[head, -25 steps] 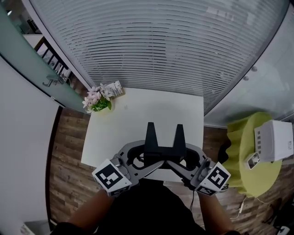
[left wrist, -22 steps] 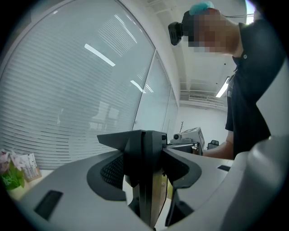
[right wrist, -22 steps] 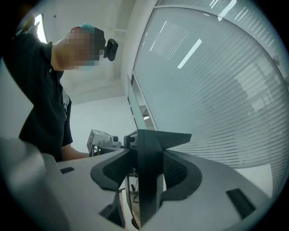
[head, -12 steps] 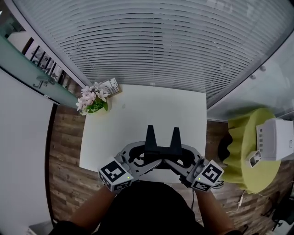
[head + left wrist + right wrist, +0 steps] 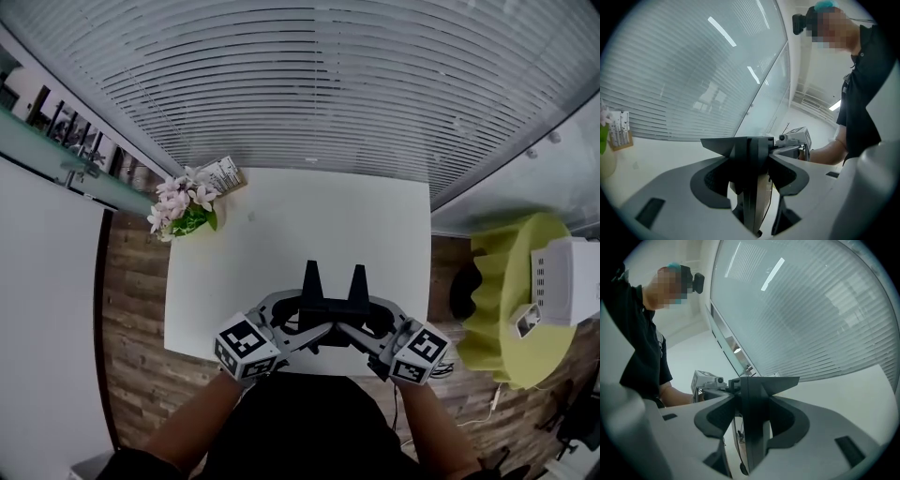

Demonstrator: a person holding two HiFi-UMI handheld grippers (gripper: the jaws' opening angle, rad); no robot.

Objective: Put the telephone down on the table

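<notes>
- While both tongs grip it, we find the telephone over the near edge of the white table. Its body lies crosswise and its two prongs point toward the far side.
- The left gripper is clamped on its left end and the right gripper on its right, so neither hand is nearer.
- We judge the tabletop lies straight below, but we cannot tell whether they touch.
- At the far left corner, a pot holds pink flowers.
</notes>
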